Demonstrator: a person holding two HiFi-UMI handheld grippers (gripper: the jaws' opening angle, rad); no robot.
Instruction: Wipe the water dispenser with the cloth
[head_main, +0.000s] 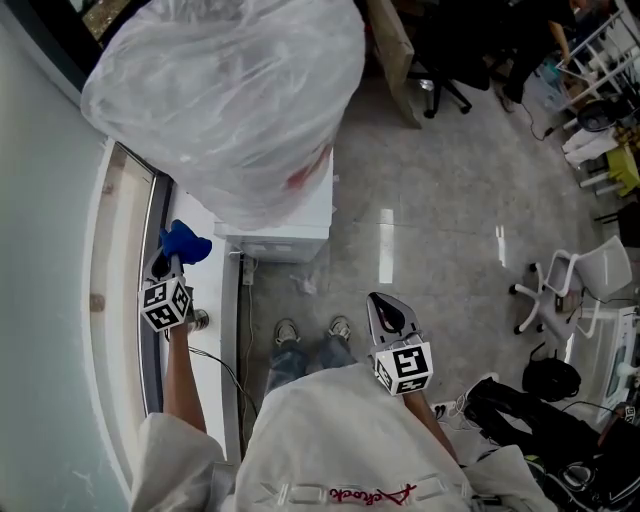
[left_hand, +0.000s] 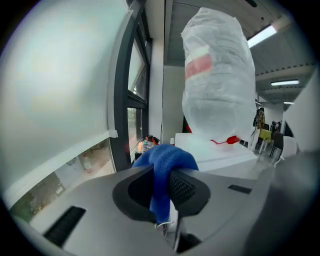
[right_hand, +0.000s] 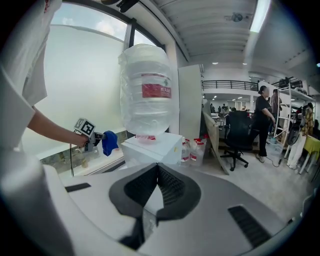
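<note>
The water dispenser (head_main: 292, 215) is a white box carrying a big clear bottle wrapped in plastic (head_main: 230, 95); it also shows as the dispenser (right_hand: 152, 147) in the right gripper view and the dispenser (left_hand: 227, 155) in the left gripper view. My left gripper (head_main: 168, 262) is shut on a blue cloth (head_main: 185, 242), held left of the dispenser and apart from it; the cloth (left_hand: 164, 165) bulges out between the jaws. The cloth (right_hand: 109, 141) is seen from the side too. My right gripper (head_main: 386, 313) hangs shut and empty over the floor, right of the person's feet.
A window sill (head_main: 125, 300) and a frosted pane run along the left wall. A cable (head_main: 225, 370) trails along the white ledge. Office chairs (head_main: 570, 285) and bags (head_main: 520, 405) stand at the right; small bottles (right_hand: 192, 150) sit beside the dispenser. A person (right_hand: 262, 120) stands far back.
</note>
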